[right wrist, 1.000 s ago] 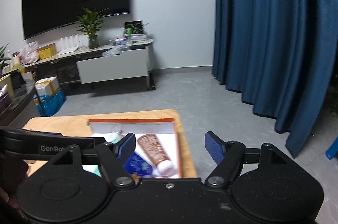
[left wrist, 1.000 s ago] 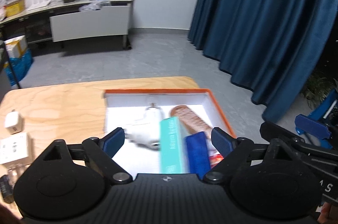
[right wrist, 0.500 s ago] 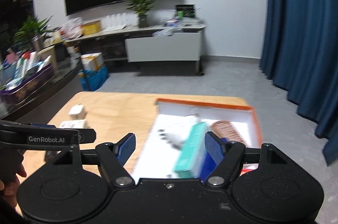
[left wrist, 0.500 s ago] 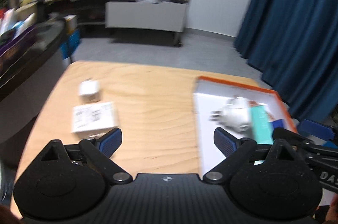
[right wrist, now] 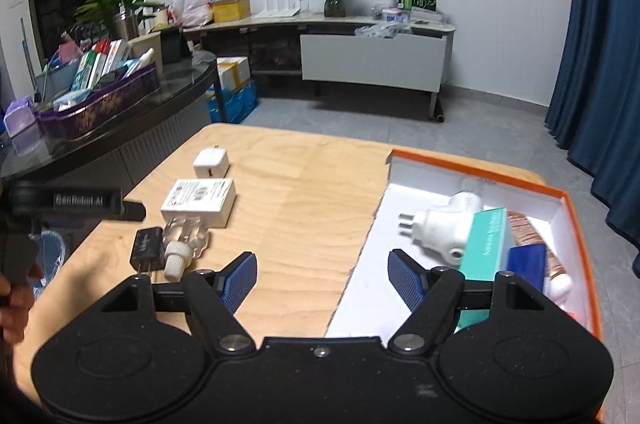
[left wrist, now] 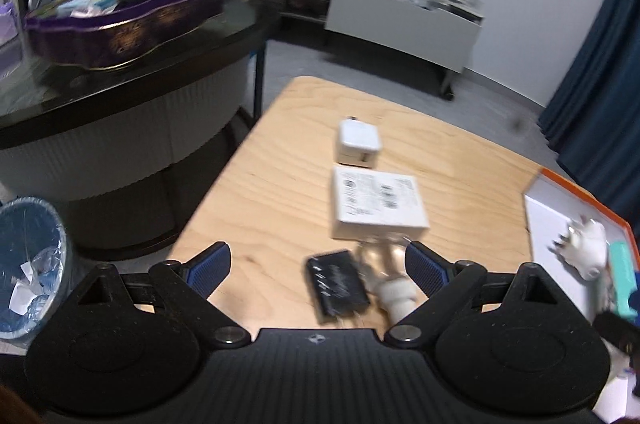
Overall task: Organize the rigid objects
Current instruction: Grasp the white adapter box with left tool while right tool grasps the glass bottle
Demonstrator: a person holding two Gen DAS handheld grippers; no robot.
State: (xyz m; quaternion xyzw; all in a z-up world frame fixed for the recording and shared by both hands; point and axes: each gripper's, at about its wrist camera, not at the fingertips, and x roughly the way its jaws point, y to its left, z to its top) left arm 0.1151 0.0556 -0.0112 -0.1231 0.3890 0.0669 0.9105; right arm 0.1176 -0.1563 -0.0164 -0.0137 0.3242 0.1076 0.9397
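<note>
My left gripper point(left wrist: 318, 270) is open over the left part of the wooden table point(left wrist: 280, 184), with a black charger point(left wrist: 336, 284) and a clear bottle with a white cap point(left wrist: 390, 276) lying between its blue fingertips, untouched. Beyond them lie a flat white box point(left wrist: 378, 204) and a white cube adapter point(left wrist: 358, 144). My right gripper point(right wrist: 322, 276) is open and empty above the table beside the orange-rimmed box point(right wrist: 576, 208). That box holds a white plug adapter point(right wrist: 444, 224), a teal carton point(right wrist: 486, 244), a blue item point(right wrist: 526, 260) and a brown tube point(right wrist: 536, 236).
A dark glass counter point(left wrist: 132, 64) with a purple basket point(left wrist: 120, 24) of cartons stands left of the table. A blue waste bin point(left wrist: 28, 264) sits on the floor at lower left. A hand point(right wrist: 14, 304) grips the left tool. Blue curtains point(right wrist: 600, 64) hang right.
Both views have swung left, from the orange-rimmed box toward the loose items on the table's left side. The left gripper now frames the black charger and the clear bottle.
</note>
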